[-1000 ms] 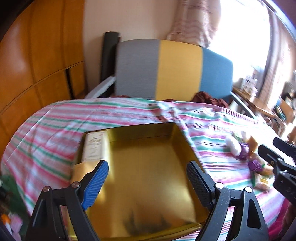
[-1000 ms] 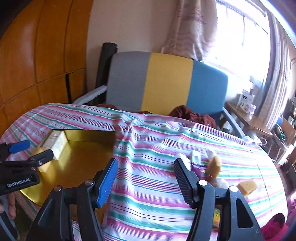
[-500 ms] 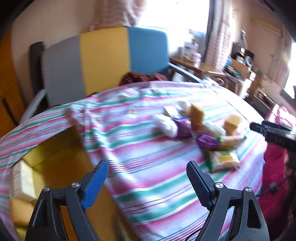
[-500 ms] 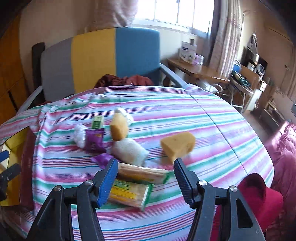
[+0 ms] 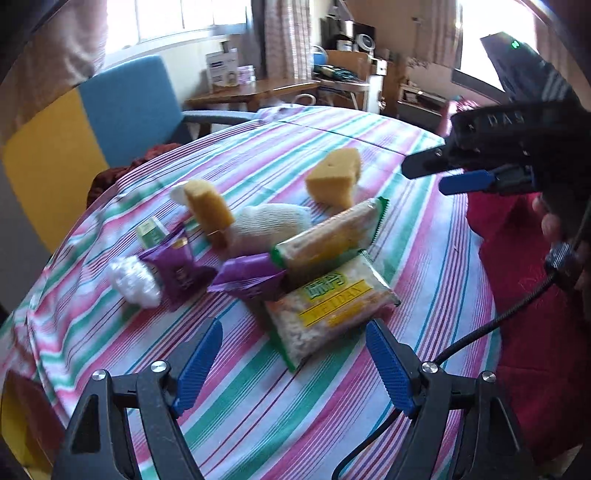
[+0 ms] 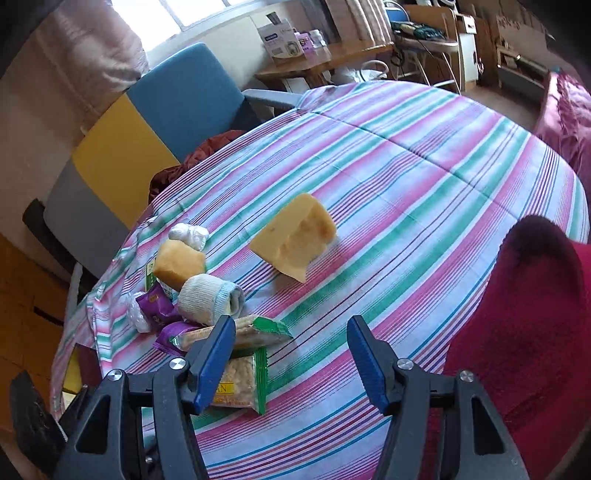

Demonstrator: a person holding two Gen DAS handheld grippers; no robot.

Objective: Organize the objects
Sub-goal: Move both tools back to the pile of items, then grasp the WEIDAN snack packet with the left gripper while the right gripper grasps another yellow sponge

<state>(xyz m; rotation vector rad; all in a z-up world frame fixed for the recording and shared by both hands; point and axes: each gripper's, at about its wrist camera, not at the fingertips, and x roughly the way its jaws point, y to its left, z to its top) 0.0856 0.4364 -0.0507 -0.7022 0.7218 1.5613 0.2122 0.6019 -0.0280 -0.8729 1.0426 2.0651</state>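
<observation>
Strong daylight comes from the window [image 5: 177, 18] behind and burns it white. The striped tablecloth [image 6: 406, 166] looks bright, edges bend strongly, and motion blur softens everything.

Black gripper [image 5: 293, 363] frames; ribbed blue pads [image 5: 199, 365]; silver screws.

My left gripper [image 5: 293, 354] reads wide open, blue pads [image 5: 197, 367] well apart, nothing between them. My right gripper [image 6: 291, 352] likewise spread, nothing held. In the left wrist view the right gripper [image 5: 447, 173] sits at upper right, fingers pointing left.
</observation>
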